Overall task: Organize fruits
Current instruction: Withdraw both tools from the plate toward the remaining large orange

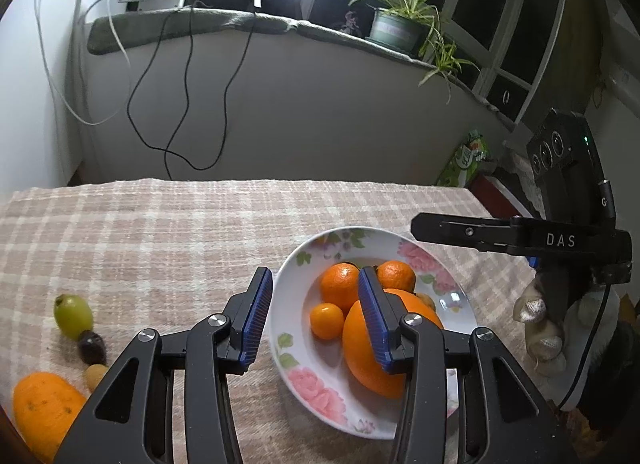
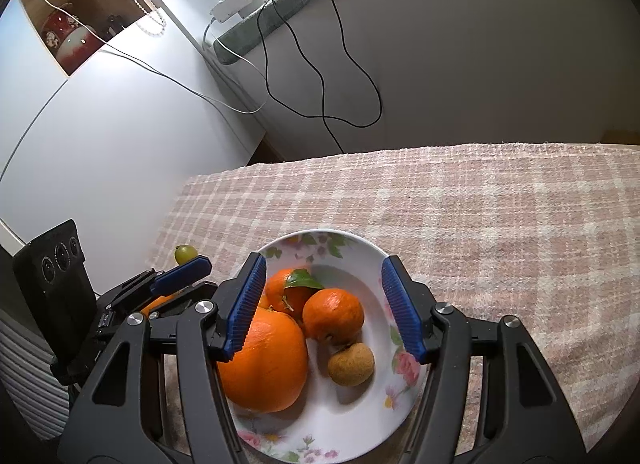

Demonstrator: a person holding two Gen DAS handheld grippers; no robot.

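A white floral bowl stands on the plaid cloth. It holds a big orange, two mandarins, a small orange and a brown longan. My left gripper hovers open over the bowl's left side; the small orange lies below its gap, untouched. My right gripper is open above the bowl, gripping nothing. Left of the bowl on the cloth lie a green fruit, a dark fruit, a tan one and another orange.
The plaid cloth covers the table up to its far edge. Behind it a wall carries hanging black cables, and a windowsill holds a potted plant. A gloved hand holds the right gripper's handle.
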